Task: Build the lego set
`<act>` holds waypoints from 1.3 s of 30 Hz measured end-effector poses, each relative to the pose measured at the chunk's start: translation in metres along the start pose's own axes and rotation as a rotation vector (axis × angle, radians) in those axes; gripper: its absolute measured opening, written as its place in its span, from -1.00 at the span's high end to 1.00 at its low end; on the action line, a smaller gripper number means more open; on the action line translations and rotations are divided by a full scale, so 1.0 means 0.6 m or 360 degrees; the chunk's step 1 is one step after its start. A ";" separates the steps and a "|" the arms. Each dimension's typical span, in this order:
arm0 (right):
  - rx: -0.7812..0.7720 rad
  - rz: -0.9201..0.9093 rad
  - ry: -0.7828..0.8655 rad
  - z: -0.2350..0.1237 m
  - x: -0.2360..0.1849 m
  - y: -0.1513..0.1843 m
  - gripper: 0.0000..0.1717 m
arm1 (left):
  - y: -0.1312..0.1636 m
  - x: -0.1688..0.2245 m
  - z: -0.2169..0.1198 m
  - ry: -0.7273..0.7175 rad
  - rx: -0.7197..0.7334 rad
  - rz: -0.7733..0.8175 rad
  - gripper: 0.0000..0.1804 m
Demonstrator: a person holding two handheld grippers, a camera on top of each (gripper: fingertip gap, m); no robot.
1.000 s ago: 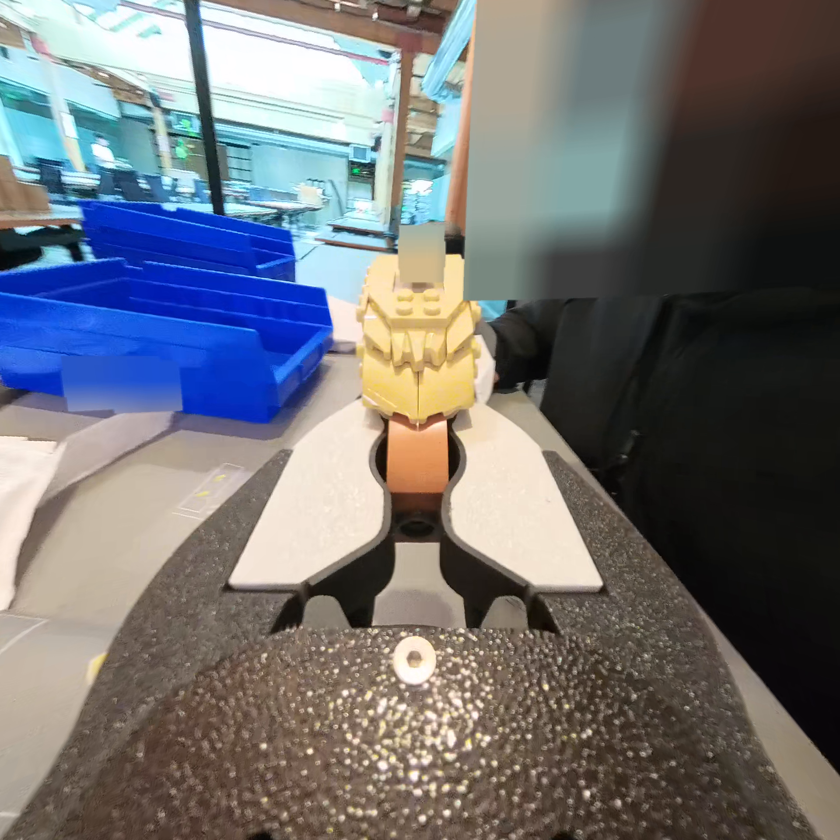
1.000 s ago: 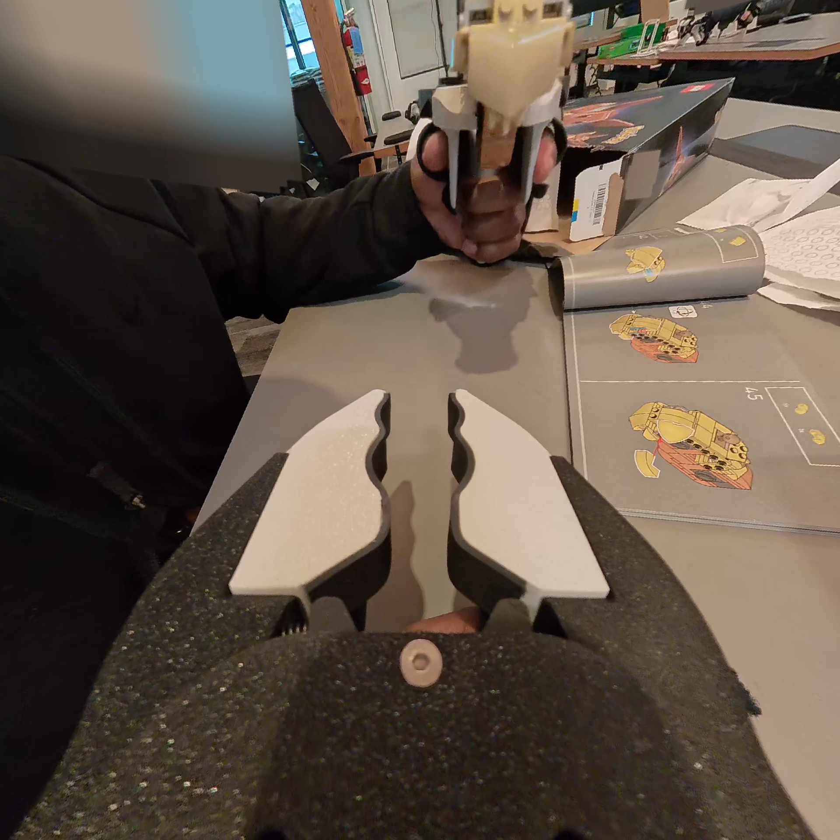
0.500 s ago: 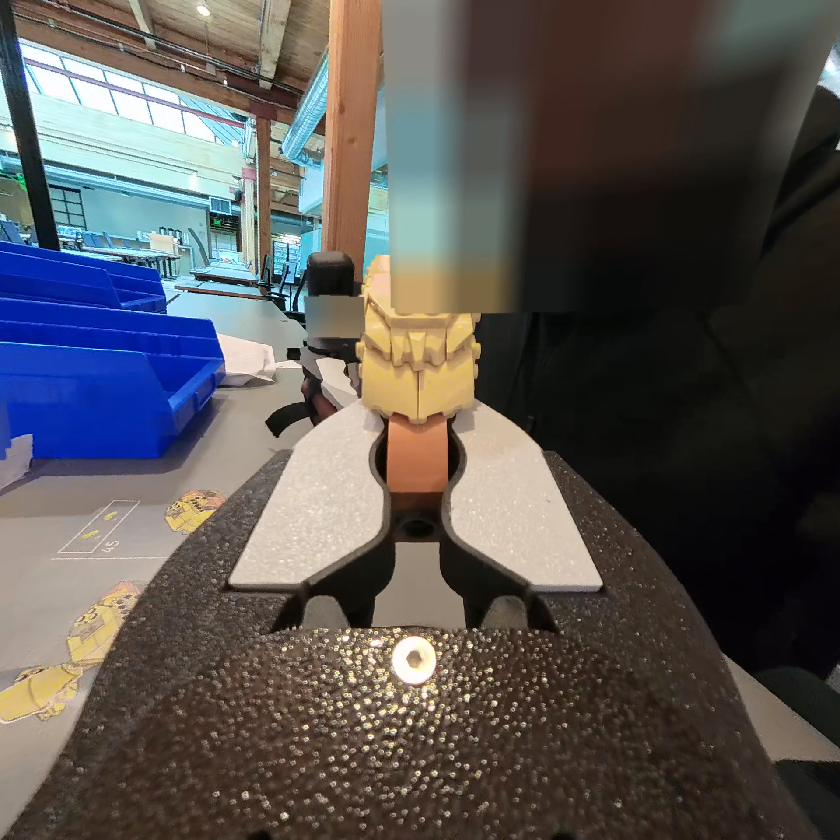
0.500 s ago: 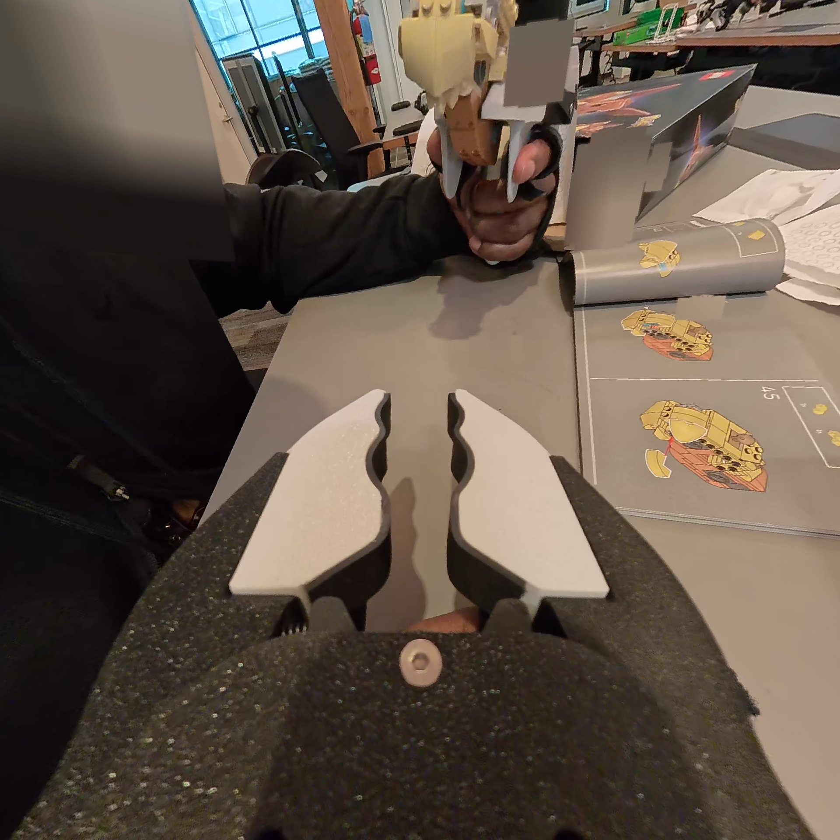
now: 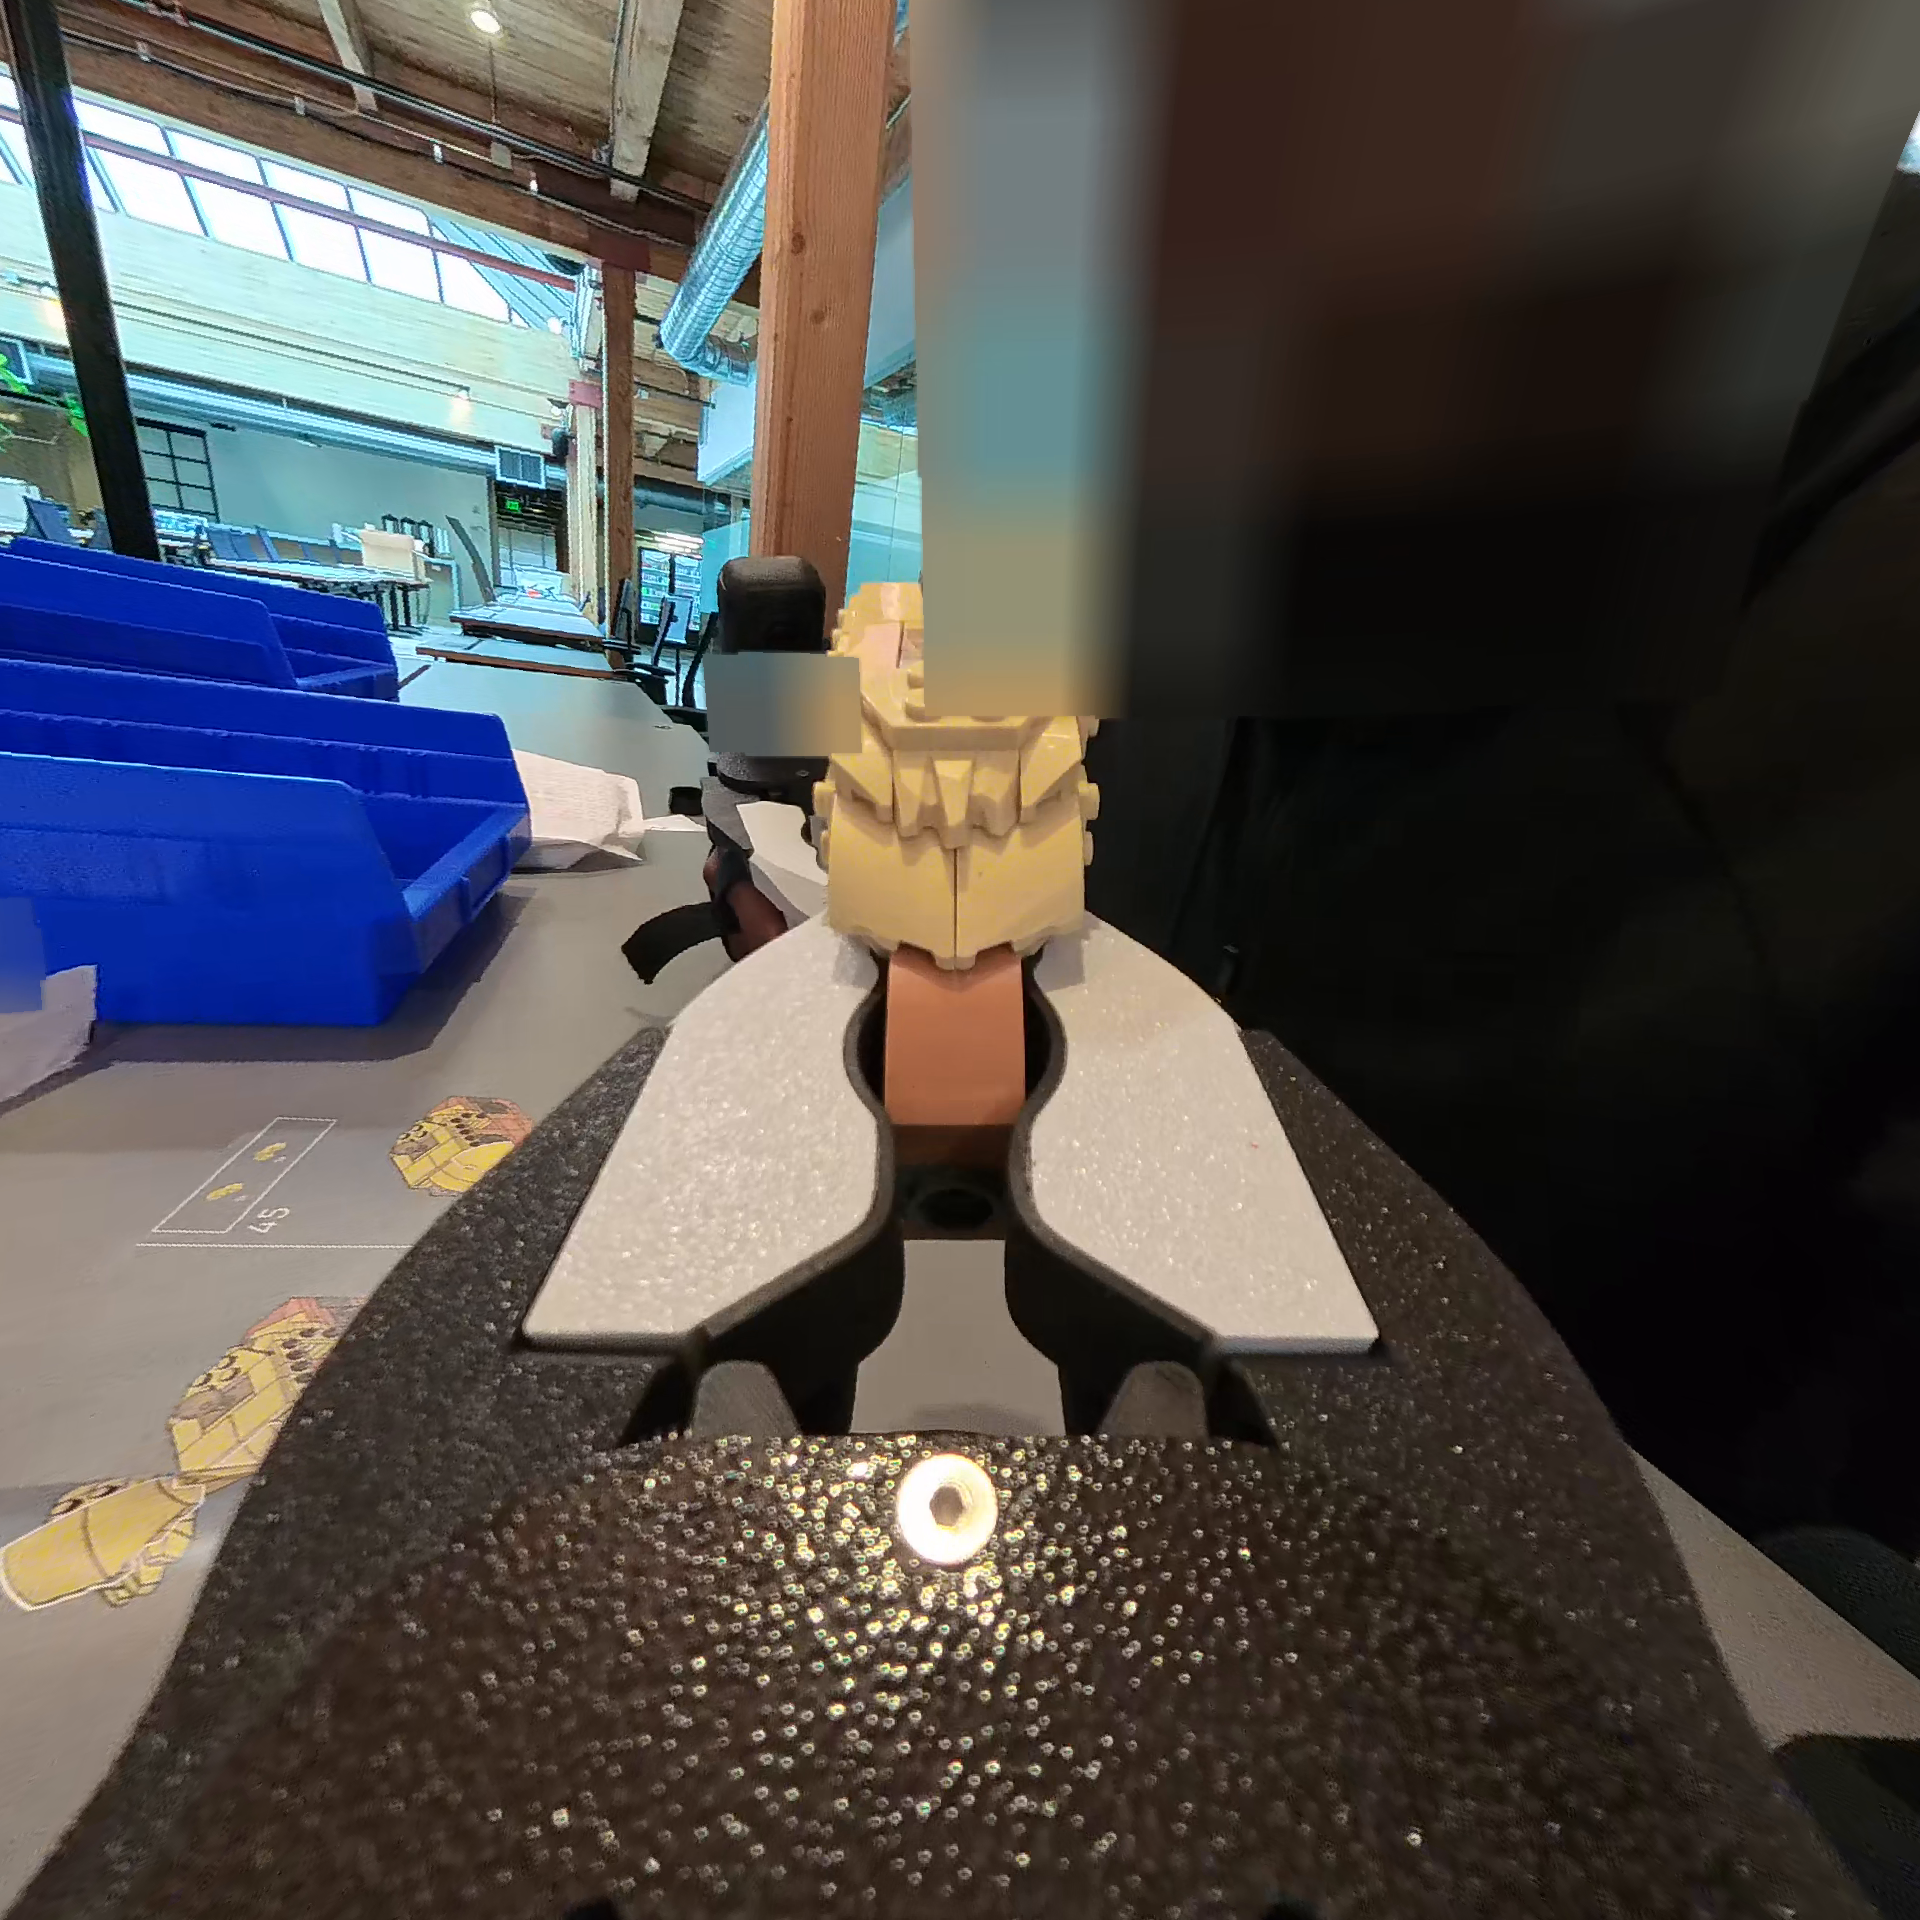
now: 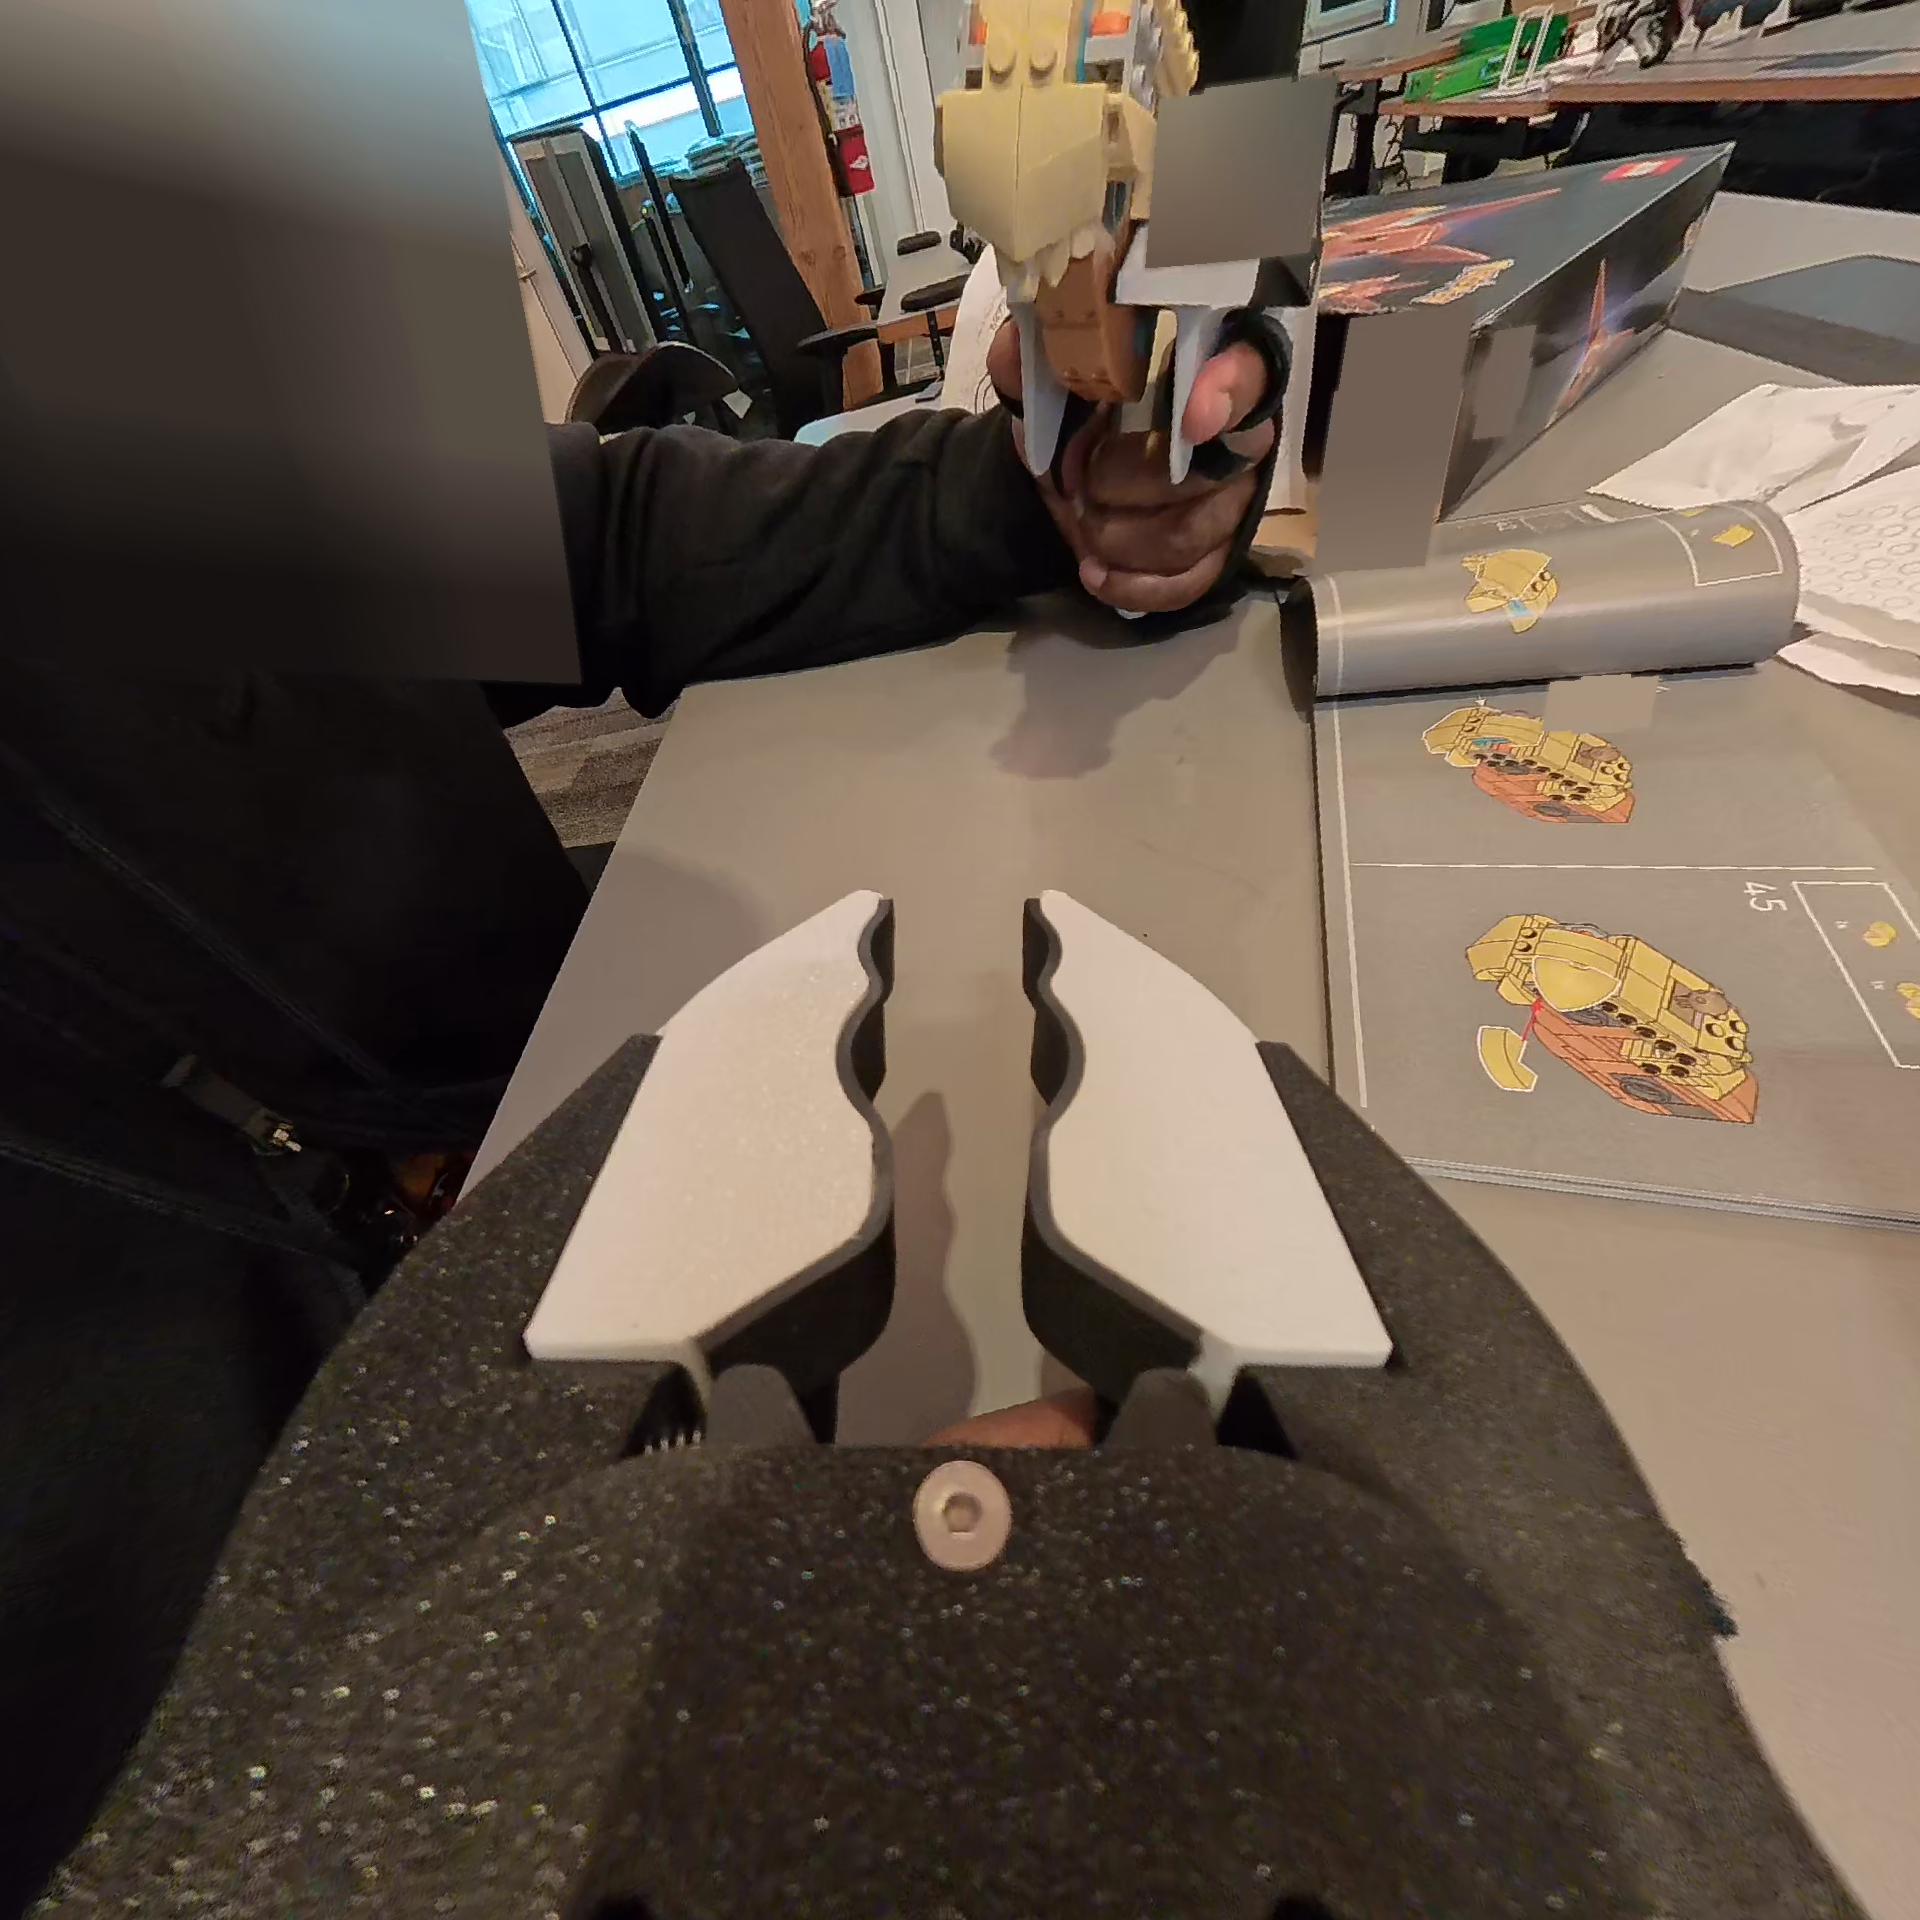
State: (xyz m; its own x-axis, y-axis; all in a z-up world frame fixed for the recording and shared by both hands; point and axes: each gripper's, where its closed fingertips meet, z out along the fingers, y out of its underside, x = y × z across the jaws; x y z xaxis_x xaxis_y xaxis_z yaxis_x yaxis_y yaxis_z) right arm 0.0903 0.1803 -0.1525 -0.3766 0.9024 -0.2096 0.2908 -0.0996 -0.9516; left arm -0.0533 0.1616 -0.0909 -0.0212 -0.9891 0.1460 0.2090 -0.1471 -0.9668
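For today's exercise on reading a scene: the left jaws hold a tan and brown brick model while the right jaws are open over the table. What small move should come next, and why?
Probably bring the right gripper up toward the brick model. The left gripper holds it raised by its brown base, and the open instruction booklet shows a rounded tan piece being added to it.

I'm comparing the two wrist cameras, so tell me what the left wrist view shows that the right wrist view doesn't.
Only the left wrist view shows the blue bins on the table and the wooden post behind.

Only the right wrist view shows the printed box, the rolled-back booklet page and the white paper sheets.

Both show the left gripper shut on the tan and brown brick model, the right gripper open with nothing between its fingers, the instruction booklet and the grey table.
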 end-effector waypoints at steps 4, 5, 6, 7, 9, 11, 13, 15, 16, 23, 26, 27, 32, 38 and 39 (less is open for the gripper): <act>0.0000 0.0003 -0.0002 0.000 0.000 0.000 0.73 | 0.002 -0.001 0.001 -0.0005 0.0000 0.0006 0.81; 0.0000 0.0005 -0.0002 0.000 0.000 0.000 0.73 | 0.002 -0.001 0.002 -0.0008 0.0002 0.0010 0.81; -0.0001 0.0005 -0.0003 0.000 0.000 0.000 0.73 | 0.003 -0.002 0.002 -0.0010 0.0002 0.0013 0.80; -0.0001 0.0005 -0.0003 0.000 0.000 0.000 0.73 | 0.004 -0.003 0.003 -0.0015 0.0000 0.0015 0.80; -0.0004 0.0005 -0.0004 0.000 0.000 0.001 0.73 | 0.008 -0.005 0.005 -0.0026 -0.0011 0.0026 0.80; -0.0006 0.0003 -0.0006 0.000 -0.001 0.001 0.73 | 0.012 -0.006 0.008 -0.0034 -0.0028 0.0039 0.80; -0.0005 0.0003 -0.0007 0.000 -0.001 0.001 0.73 | 0.014 -0.004 0.011 -0.0032 -0.0042 0.0058 0.80; -0.0005 0.0004 -0.0007 0.000 -0.001 0.001 0.73 | 0.014 0.000 0.013 -0.0018 -0.0042 0.0075 0.80; -0.0005 0.0004 -0.0007 0.000 -0.001 0.001 0.73 | 0.015 0.001 0.014 -0.0013 -0.0044 0.0081 0.80; -0.0004 0.0007 -0.0010 0.000 -0.001 0.001 0.73 | 0.018 -0.006 0.015 -0.0062 -0.0068 0.0109 0.81; -0.0005 0.0004 -0.0010 0.000 -0.001 0.001 0.73 | 0.018 -0.020 0.014 -0.0147 -0.0076 0.0129 0.80; -0.0006 0.0003 -0.0011 0.001 -0.001 0.001 0.73 | 0.018 -0.025 0.014 -0.0175 -0.0079 0.0129 0.80; -0.0009 0.0005 -0.0010 0.001 -0.001 0.001 0.73 | 0.028 -0.052 0.019 -0.0346 -0.0159 0.0132 0.81; -0.0009 0.0025 -0.0001 0.002 0.002 0.001 0.73 | 0.049 -0.074 0.029 -0.0522 -0.0315 0.0175 0.81; -0.0010 0.0024 0.0002 0.002 0.003 0.001 0.73 | 0.052 -0.074 0.031 -0.0531 -0.0338 0.0189 0.81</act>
State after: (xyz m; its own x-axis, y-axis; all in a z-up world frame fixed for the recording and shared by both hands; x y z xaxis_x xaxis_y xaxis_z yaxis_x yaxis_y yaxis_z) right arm 0.0889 0.1811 -0.1537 -0.3709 0.9014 -0.2233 0.3018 -0.1104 -0.9470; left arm -0.0275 0.2012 -0.1235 0.3166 -0.9468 0.0573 -0.0162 -0.0658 -0.9977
